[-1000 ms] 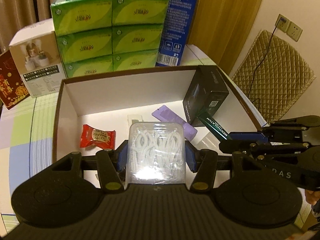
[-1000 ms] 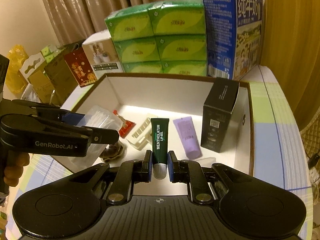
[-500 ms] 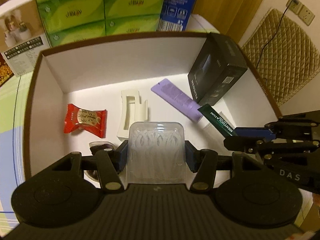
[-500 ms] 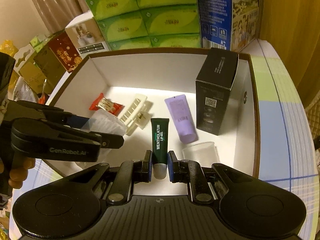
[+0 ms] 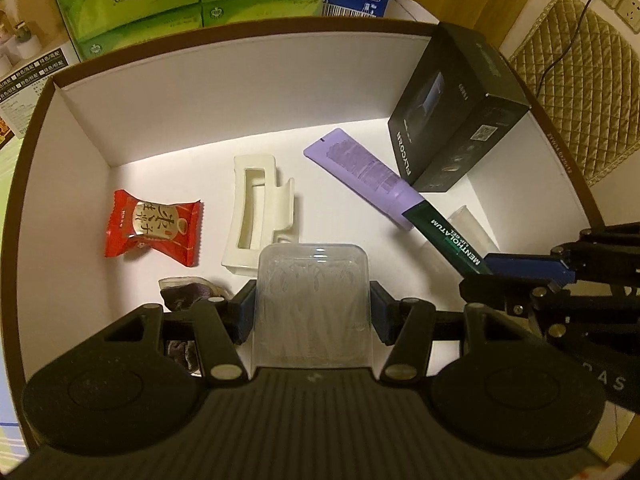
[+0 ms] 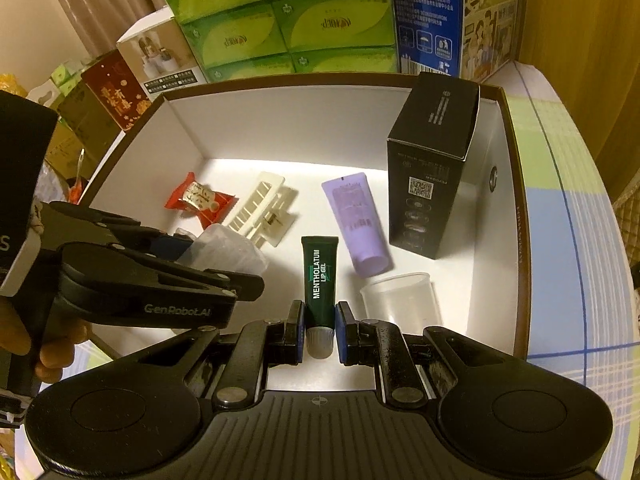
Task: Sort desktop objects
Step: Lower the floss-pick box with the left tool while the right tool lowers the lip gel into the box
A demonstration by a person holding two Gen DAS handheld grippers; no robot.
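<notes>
The left gripper [image 5: 312, 312] was clamped on a clear plastic case of white floss picks [image 5: 312, 304], and the right gripper [image 6: 319, 330] was closed on a dark green lip gel tube [image 6: 320, 280]. Both hung low inside the white open cardboard box [image 5: 224, 92], probably for a gentle release among the sorted things.
</notes>
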